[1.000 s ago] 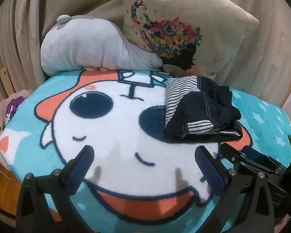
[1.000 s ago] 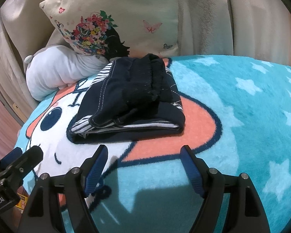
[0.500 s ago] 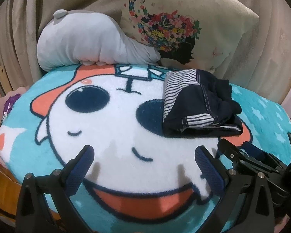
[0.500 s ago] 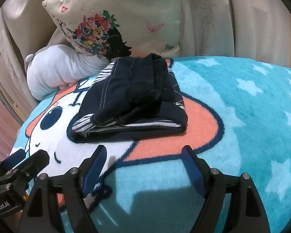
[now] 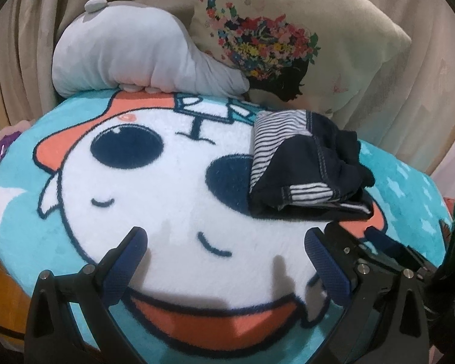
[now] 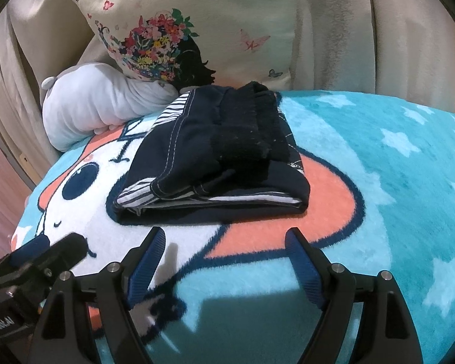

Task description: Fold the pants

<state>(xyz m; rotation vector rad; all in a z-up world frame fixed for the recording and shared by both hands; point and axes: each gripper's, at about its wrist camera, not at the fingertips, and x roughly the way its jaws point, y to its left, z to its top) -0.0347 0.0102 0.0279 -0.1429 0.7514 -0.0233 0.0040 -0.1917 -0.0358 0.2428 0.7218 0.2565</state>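
Left wrist view shows the left gripper (image 5: pixel 226 261) low over the bed, its two blue-padded fingers (image 5: pixel 127 257) spread wide with nothing between them, only the white plush face of the fleece cartoon blanket (image 5: pixel 154 188). To its right, black fingers of the right gripper (image 5: pixel 376 242) reach in close to the near edge of the folded pants (image 5: pixel 303 166).

Right wrist view shows the right gripper (image 6: pixel 224 268) also spread wide and empty, hovering just short of the dark navy pants with striped lining (image 6: pixel 215 157), not touching them. The left gripper (image 6: pixel 45 254) appears at the left edge of this view, near the blanket's white patch.

The pants lie folded into a compact stack on the turquoise, white and orange blanket (image 6: pixel 379 182), partly over the cartoon's navy nose and the orange area. Far behind them a cream cushion printed with flowers and butterflies (image 6: pixel 197 30) leans against beige curtains (image 6: pixel 394 30), and a pale grey plush toy (image 6: pixel 97 106) lies to the far left, resting on the blanket's far edge.

Right of the pants the starred turquoise blanket lies flat and open; left of them the white face area is bare up to the plush toy. At the near left, the blanket falls away over the bed edge.
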